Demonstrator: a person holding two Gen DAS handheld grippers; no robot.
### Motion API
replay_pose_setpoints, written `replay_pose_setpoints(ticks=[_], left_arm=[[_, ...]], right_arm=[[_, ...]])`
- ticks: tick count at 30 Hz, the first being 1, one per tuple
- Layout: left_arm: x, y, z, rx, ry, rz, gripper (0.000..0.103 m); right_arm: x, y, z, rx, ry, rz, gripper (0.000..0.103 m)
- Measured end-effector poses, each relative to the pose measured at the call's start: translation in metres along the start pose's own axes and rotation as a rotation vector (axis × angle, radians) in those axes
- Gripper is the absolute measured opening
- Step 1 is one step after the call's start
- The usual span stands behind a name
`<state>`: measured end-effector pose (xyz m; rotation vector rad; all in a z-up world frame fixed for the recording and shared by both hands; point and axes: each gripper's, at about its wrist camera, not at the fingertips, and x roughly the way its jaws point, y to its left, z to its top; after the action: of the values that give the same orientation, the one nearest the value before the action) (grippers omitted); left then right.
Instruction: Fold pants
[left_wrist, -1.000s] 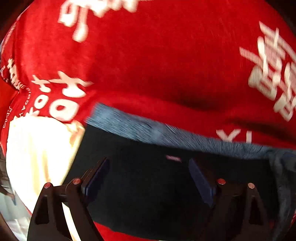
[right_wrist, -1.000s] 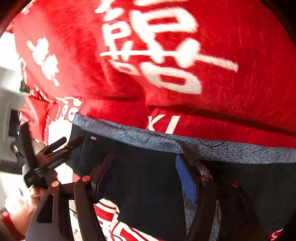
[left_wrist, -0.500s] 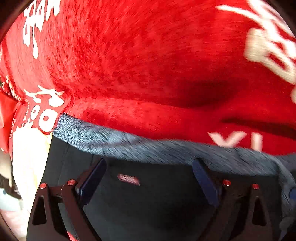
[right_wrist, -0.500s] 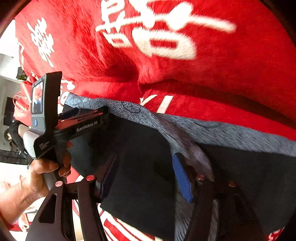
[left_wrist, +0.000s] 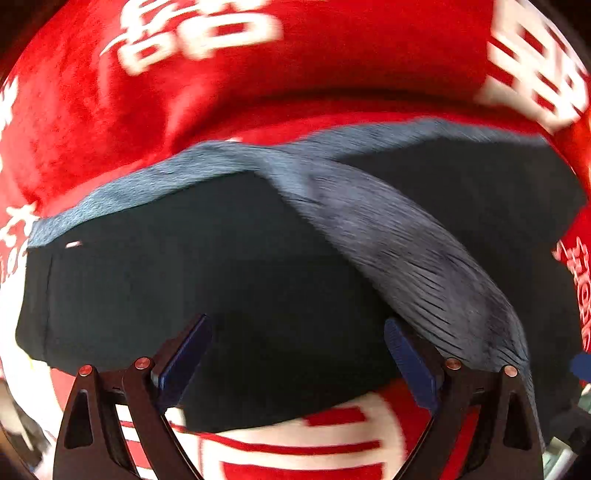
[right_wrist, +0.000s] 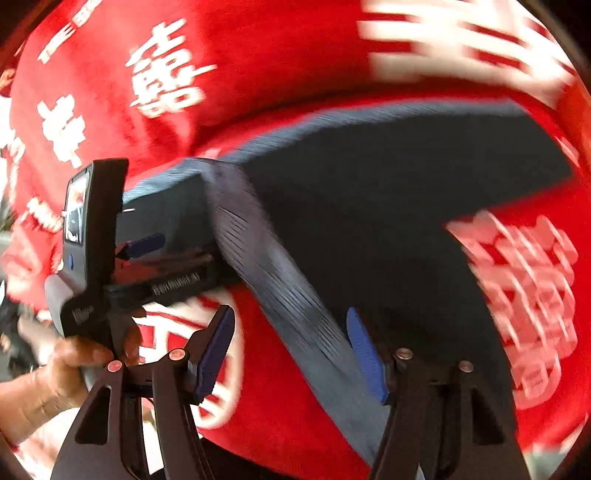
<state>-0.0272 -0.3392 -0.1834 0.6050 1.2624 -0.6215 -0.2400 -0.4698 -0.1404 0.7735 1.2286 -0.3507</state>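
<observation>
Left wrist view: dark pants (left_wrist: 258, 288) lie on a red blanket (left_wrist: 332, 74) with white lettering, a grey waistband (left_wrist: 399, 236) lifted diagonally across them. Judged, a fold is under way — next, lay the band flat over the pants. The left gripper (left_wrist: 295, 358) hovers above the pants, jaws wide apart and empty. Right of it, the right gripper (right_wrist: 291, 354) has the band running between its parted jaws; whether the pads pinch it I cannot tell. No containers show.
</observation>
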Motion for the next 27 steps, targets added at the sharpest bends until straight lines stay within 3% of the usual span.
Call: replay_pose_setpoints(ticks=[3,8,17,21,24,27], left_arm=[[0.001,-0.012,-0.003,0.027,-0.051,0.048,0.095],[0.011,-0.002,0.002,-0.049,-0.026,-0.002,0.101],[0.005,-0.03,-0.002,0.008,-0.075,0.04,0.101],[0.004,-0.026,-0.005,0.019,-0.092,0.043,0.101],[-0.005,-0.031,-0.007,0.025,-0.094,0.054,0.101],[-0.009,-0.031,-0.009,0.016,-0.083,0.053,0.101]], right_arm=[[-0.021,-0.039,-0.047,0.132,-0.013,-0.057,0.067],[-0.024,-0.073,-0.12,0.277,-0.011,-0.113,0.067],[0.005,-0.08,-0.163,0.343,-0.035,-0.063,0.064],[0.011,-0.08,-0.156,0.316,-0.074,-0.034,0.047],[0.013,-0.079,-0.148,0.281,-0.083,-0.011,0.042],[0.02,-0.08,-0.137,0.236,0.008,0.018,0.003]])
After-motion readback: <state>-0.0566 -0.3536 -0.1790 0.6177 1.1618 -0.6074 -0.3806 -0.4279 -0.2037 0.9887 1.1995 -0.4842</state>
